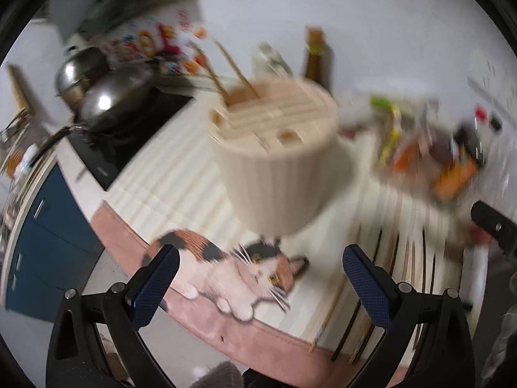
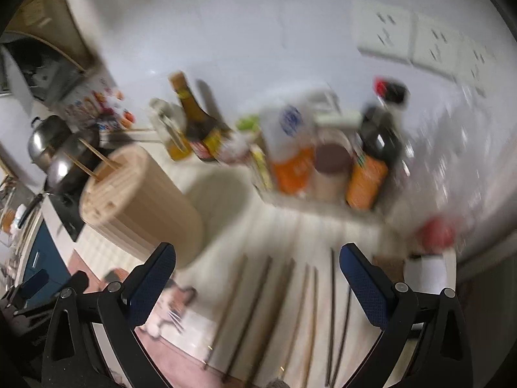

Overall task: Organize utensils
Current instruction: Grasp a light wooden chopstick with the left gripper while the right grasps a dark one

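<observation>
**Chopsticks Awaiting Pickup**

Between grasps, by the look of it. Loose chopsticks [image 2: 258, 317] lined up on the tabletop [image 2: 290, 226], below the right gripper [image 2: 258, 278]; wooden holder [image 2: 139, 207] standing to the left, two sticks already inside. Next: lowering over one stick, closing squarely. Both jaws wide open, empty, left gripper [image 1: 260, 278] included.

Pale, matt wood with fine vertical ribbing is shown on the round utensil holder [image 1: 274, 158] ahead of the left claw [image 1: 260, 278], whose pads [image 1: 155, 286] are covered in a dark blue, finely textured rubbery skin on matt black plastic arms. Far left of that claw, glossy polished metal is seen on the pots [image 1: 97, 97]. Under the right claw [image 2: 257, 274], the chopsticks [image 2: 258, 310] appear to be matt brown wood, though blur leaves this uncertain.
</observation>
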